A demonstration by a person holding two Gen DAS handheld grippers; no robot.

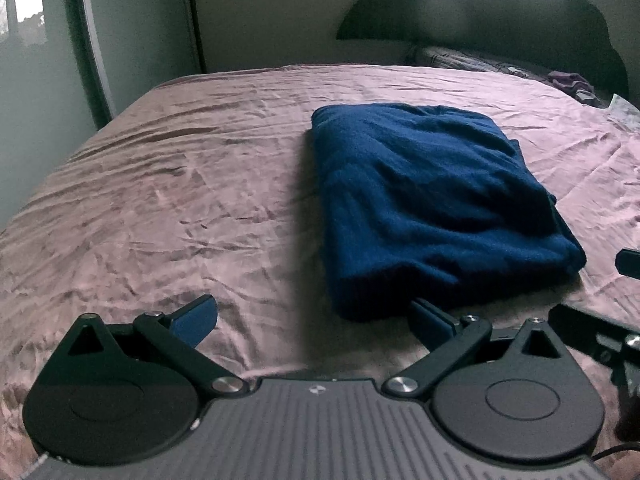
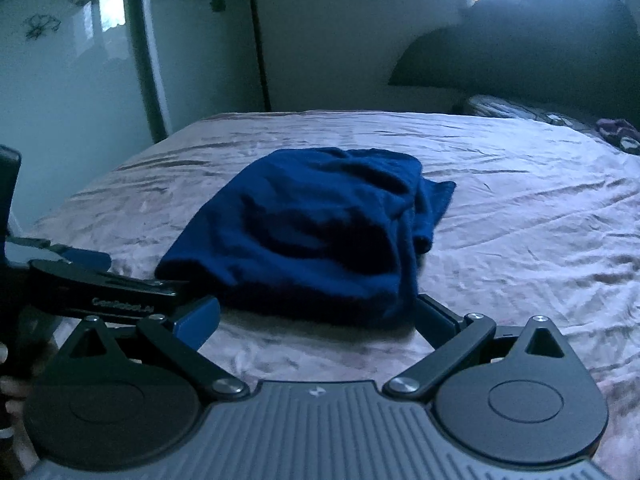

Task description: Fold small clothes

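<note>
My left tongs [image 1: 312, 320] and right tongs [image 2: 320, 318] both gape wide, holding nothing, at the near edge of the folded navy garment [image 1: 424, 204] lying mid-bed. The soft, thick knit could slump or unfold if a finger snags one layer only; the slick, wrinkled pink sheet [image 1: 160, 200] may bunch underneath.

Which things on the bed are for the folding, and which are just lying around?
For the folding:
blue garment, already folded up
left gripper, open
right gripper, open

Just lying around:
pillow near the headboard
purple cloth in the far corner
pink sheet, only what it lies on
</note>
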